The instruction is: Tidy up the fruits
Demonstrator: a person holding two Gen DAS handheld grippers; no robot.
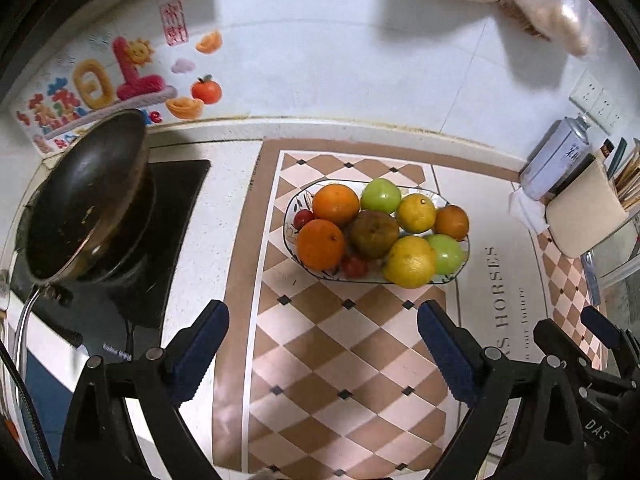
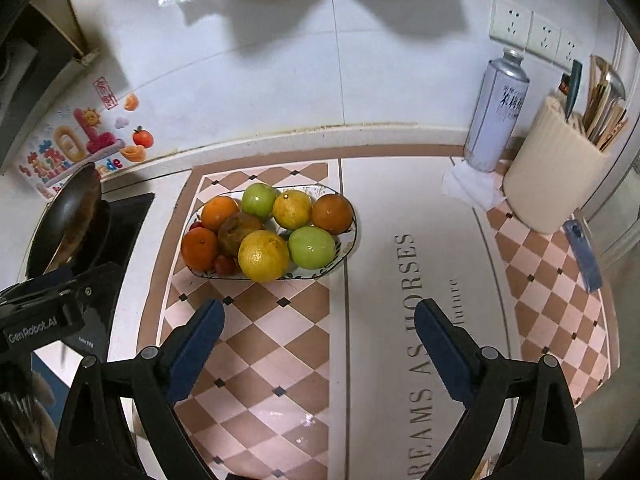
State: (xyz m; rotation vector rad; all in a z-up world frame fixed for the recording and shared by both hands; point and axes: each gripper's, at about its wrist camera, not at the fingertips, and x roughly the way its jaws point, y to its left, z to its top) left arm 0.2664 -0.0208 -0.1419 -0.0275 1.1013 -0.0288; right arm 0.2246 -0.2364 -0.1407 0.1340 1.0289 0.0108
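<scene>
A white kitchen counter runs along a tiled wall, partly covered by a checkered mat [image 1: 344,344]. At far left a dark frying pan [image 1: 86,196] sits tilted on a black stove. In the middle, a patterned plate [image 2: 349,240] on the mat is heaped with oranges, lemons, green fruits and small red ones. Right of it stand a spray can [image 2: 498,112] and a utensil holder [image 2: 556,172]. The left gripper [image 1: 323,344] and right gripper [image 2: 319,342] both hover near the plate, jaws wide and empty. The pile looks unstable: taking one fruit could send its neighbours rolling off.
</scene>
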